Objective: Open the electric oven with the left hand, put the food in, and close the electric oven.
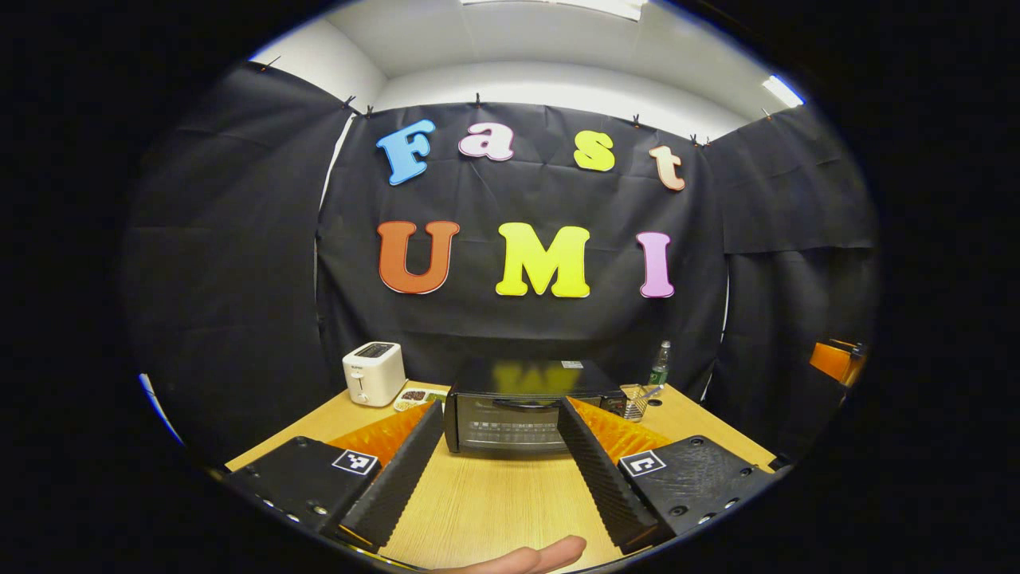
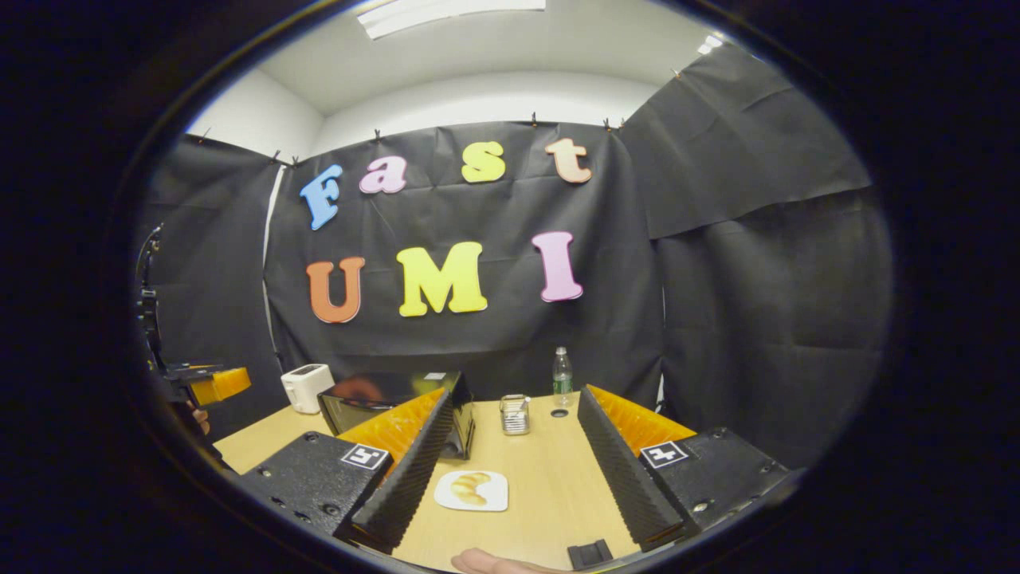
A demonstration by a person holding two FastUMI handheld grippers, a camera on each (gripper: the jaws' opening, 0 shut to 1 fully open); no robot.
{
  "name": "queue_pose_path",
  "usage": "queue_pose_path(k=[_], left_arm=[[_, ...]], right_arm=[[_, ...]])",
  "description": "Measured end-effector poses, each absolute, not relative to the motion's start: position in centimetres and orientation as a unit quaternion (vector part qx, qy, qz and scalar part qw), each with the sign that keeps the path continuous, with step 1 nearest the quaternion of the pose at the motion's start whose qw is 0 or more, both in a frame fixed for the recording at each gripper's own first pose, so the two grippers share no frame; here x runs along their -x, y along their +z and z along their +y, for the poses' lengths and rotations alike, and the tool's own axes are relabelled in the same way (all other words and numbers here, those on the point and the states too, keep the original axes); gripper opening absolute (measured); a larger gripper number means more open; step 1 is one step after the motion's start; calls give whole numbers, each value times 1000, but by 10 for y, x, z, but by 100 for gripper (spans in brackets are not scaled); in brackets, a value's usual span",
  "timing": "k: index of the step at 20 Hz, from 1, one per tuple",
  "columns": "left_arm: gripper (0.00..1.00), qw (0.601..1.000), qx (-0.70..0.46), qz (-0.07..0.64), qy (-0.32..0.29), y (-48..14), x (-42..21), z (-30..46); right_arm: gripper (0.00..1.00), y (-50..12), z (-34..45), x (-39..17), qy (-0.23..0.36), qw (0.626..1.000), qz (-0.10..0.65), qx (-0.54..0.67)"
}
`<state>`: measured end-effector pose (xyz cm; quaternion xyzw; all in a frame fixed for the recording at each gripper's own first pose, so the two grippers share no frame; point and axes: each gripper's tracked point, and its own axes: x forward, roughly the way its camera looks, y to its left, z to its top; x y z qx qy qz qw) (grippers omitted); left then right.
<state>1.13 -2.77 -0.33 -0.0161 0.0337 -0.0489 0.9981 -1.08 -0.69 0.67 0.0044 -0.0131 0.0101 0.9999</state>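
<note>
Both grippers (image 1: 498,462) (image 2: 510,466) agape, empty; beyond, croissant (image 2: 470,488) lengthwise on plate (image 2: 494,501), closed oven (image 1: 510,414) door camera-facing.

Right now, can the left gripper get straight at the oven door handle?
Probably yes. The left gripper is open and aimed at the closed oven; its door handle faces it across bare table, with nothing between.

Left gripper view low over the wooden table (image 1: 494,502), facing the closed electric oven (image 1: 518,414) head-on and fairly near, right gripper view set farther right, oven (image 2: 382,402) off to its left, both sharing table, oven, toaster (image 1: 373,372), bottle (image 2: 562,376).
</note>
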Motion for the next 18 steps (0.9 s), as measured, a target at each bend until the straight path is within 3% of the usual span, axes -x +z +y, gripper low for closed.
queue_pose_path(k=[7,11,18], left_arm=[[94,998,16,30,-51,22,-34,-34],[94,999,7,15,-43,22,-83,-37],[95,993,53,89,-62,-37,-180,-42]], right_arm=[[96,24,-7,17,14,999,-27,-13],[99,28,5,23,39,998,-30,-24],[96,29,14,40,72,996,-39,-28]])
